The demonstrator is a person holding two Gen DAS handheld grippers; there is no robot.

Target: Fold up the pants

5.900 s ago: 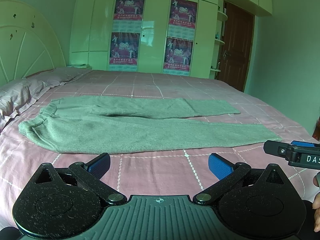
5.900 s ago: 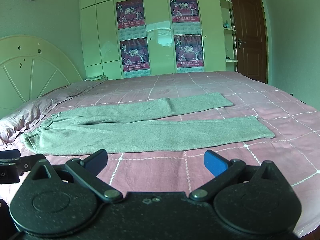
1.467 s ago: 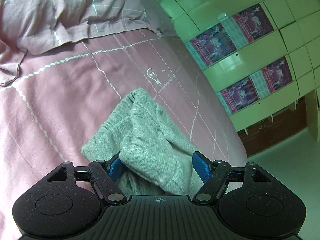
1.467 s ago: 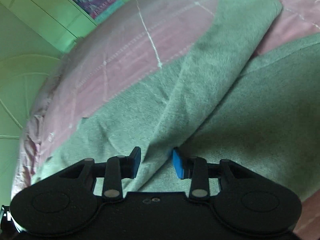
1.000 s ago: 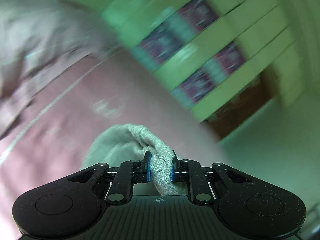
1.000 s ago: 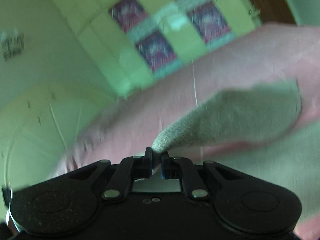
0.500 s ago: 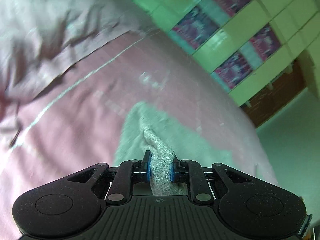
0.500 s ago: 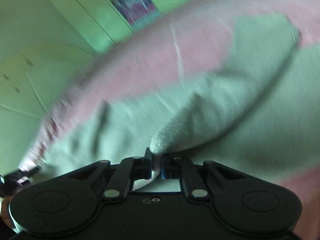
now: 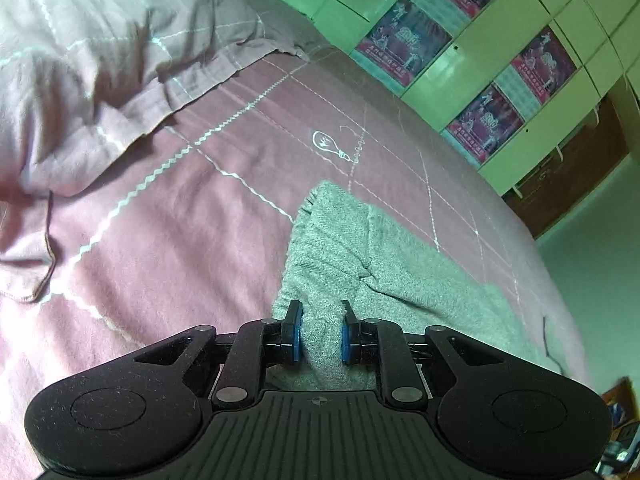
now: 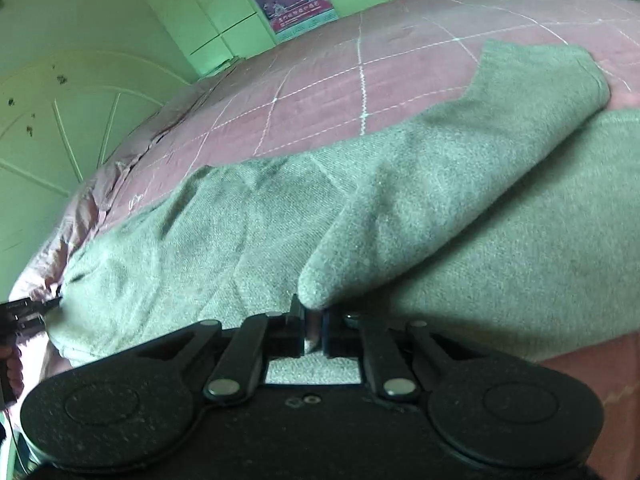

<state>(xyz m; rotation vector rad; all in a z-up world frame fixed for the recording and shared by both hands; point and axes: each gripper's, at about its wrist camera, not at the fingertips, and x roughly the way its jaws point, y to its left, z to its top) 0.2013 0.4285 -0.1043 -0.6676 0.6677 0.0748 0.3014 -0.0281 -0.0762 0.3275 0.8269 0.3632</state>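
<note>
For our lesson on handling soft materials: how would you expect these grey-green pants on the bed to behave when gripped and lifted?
Probably floppy: the pants drape and crease where the right gripper pinches them. Likely thick but compressible, since the left gripper squeezes a bunched fold. The fuzzy knit looks unlikely to slip.

The right gripper (image 10: 313, 322) pinched a fold of the grey-green pants (image 10: 248, 232). The pants lay across the pink bedspread (image 10: 320, 80), their leg end (image 10: 552, 80) farthest from the headboard (image 10: 60, 128).

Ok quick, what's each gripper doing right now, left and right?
Left gripper: shut on the pants.
Right gripper: shut on the pants.
</note>
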